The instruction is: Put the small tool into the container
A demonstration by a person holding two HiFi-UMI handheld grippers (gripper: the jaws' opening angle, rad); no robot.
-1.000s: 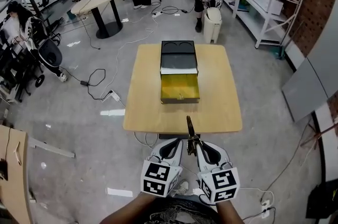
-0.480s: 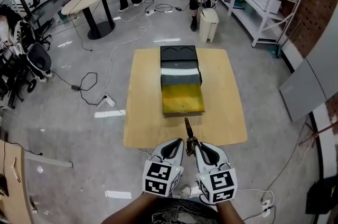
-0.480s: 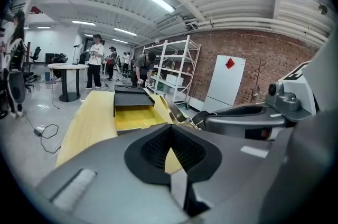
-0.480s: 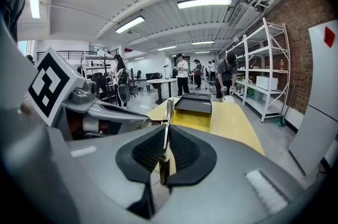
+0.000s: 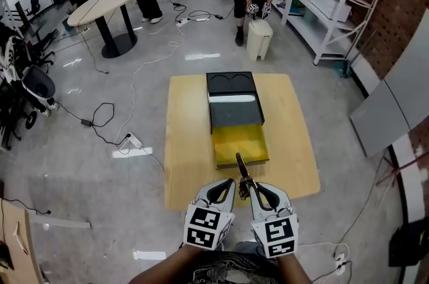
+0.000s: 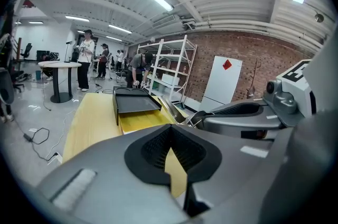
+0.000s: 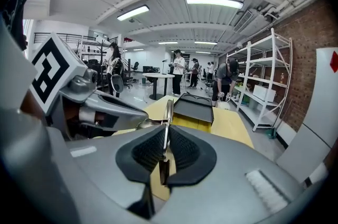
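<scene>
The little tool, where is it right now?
Head view: the tool is pinched in the right gripper, low centre, pointing at the yellow drawer on the table.

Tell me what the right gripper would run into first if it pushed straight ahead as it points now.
Likely the yellow drawer of the black container: the small tool clamped in the right gripper leads, aimed at its front. Height is unclear, so it may clear the rim.
</scene>
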